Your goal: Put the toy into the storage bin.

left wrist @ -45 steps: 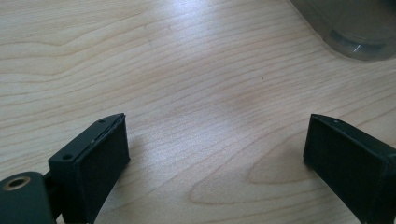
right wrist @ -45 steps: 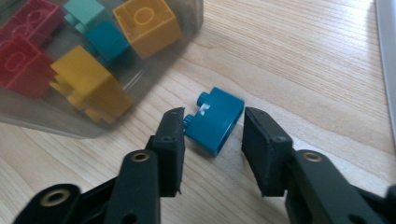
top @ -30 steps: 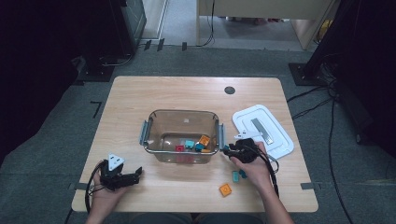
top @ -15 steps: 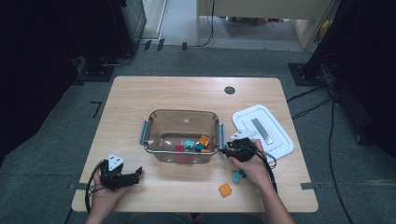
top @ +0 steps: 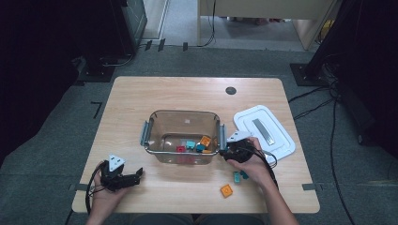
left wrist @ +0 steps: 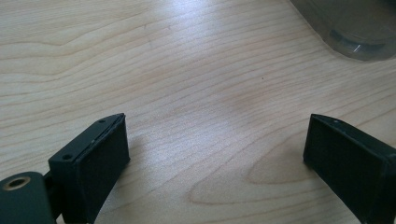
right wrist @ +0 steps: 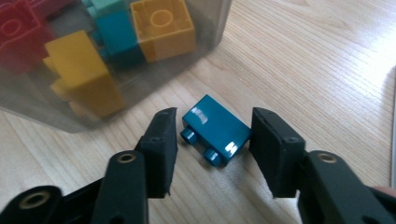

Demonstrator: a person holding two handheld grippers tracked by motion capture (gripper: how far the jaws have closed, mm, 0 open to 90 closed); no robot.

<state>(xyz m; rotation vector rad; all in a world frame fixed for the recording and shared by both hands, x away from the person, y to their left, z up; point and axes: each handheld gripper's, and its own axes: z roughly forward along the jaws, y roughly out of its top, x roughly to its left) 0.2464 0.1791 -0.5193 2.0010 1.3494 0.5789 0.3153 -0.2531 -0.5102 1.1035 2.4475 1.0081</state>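
Observation:
A dark teal brick (right wrist: 215, 128) lies on the wooden table just outside the clear container (right wrist: 205, 44), and my right gripper (right wrist: 214, 113) straddles it. Its jaws have just been opening and stand open, with a gap at the left pad (right wrist: 164, 140). In the high view the right gripper (top: 227, 153) sits at the container's (top: 150, 133) near right corner. Inside the container are yellow (right wrist: 84, 70), orange (right wrist: 161, 28), teal (right wrist: 116, 32) and red (right wrist: 18, 37) bricks. My left gripper (left wrist: 217, 121) rests open over bare wood at the front left (top: 126, 179).
A white lid (top: 263, 131) lies to the right of the container. An orange brick (top: 226, 190) and teal bricks (top: 239, 176) lie loose near the front edge beside the right wrist. A dark round hole (top: 230, 90) is at the far side of the table.
The right gripper has edged slightly left towards the container's corner. The left hand has kept still.

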